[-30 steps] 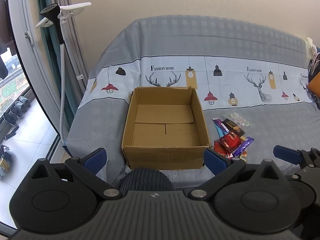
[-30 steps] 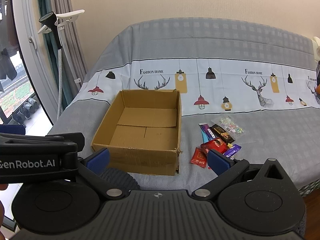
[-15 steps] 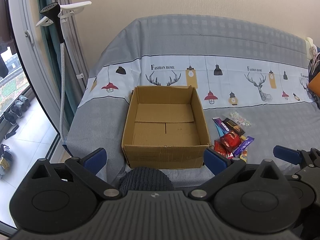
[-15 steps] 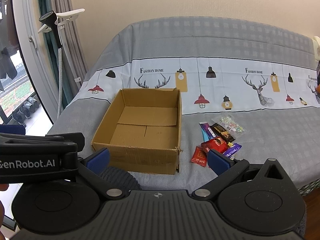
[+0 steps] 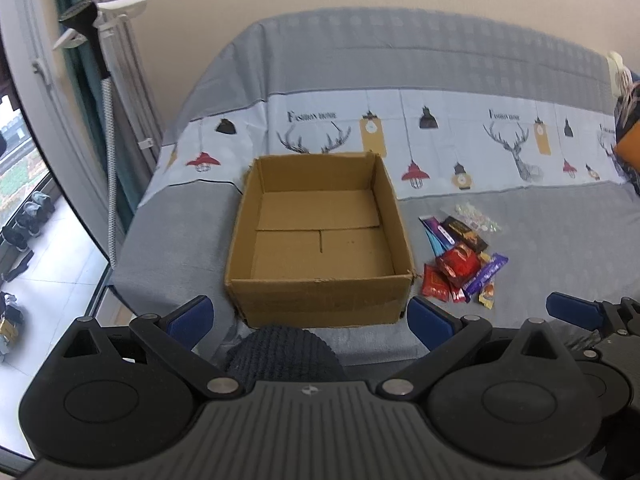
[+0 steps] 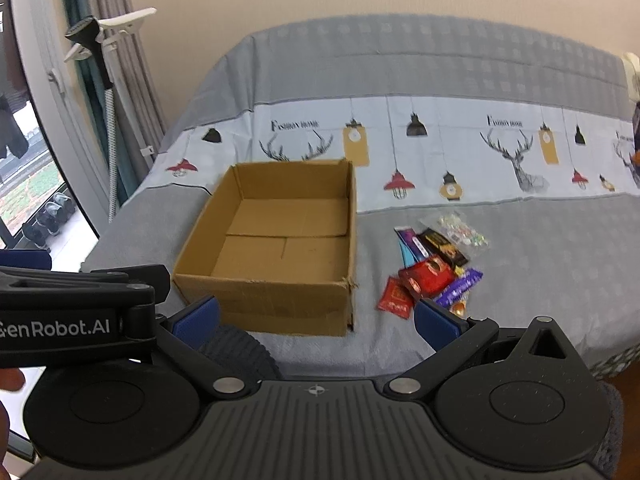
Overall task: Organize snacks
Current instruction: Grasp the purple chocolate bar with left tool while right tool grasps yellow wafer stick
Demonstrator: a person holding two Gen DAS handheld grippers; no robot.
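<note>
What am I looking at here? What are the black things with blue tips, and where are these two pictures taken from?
No robot here: a person holds a two-fingered claw in each hand, each with a camera looking along its blue-tipped fingers. One picture is from the left claw, the other from the right claw. Both are open and hold nothing. Ahead, a grey patterned cover carries an empty cardboard box, with a small pile of snack packets beside it on the right. The job is to sort those snacks.
</note>
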